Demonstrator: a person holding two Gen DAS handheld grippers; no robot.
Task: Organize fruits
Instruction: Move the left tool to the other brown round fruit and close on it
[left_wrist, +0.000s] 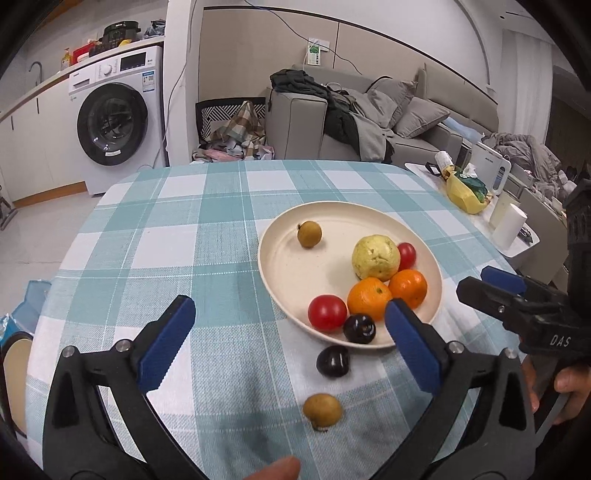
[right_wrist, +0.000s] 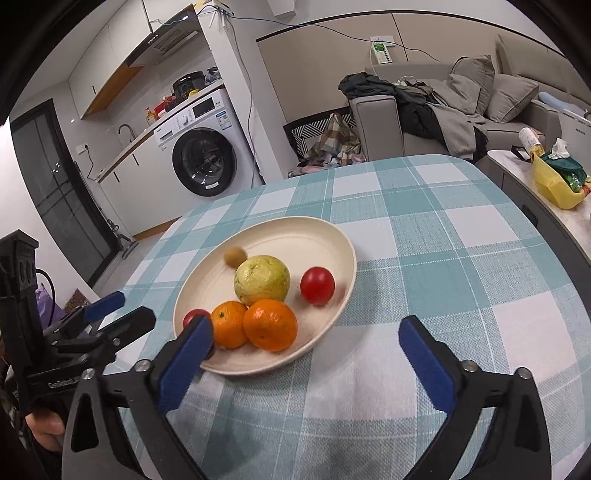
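Gaping wide and empty, the left claw (left_wrist: 290, 332) hovers left of the cream round plate (left_wrist: 280, 258) on the teal-checked worktop (left_wrist: 184, 229). Just before the plate's near rim lie a dark plum (left_wrist: 332, 361) and a brown longan (left_wrist: 322, 410). Right of the plate, the right claw (right_wrist: 306, 341) also stands open, holding nothing.

In your right wrist view, the small brown fruit (right_wrist: 235, 256) behind the guava (right_wrist: 262, 278) was blurred. Your blue finger (right_wrist: 186, 363) hid most of one tomato (right_wrist: 194, 316) beside that guava.
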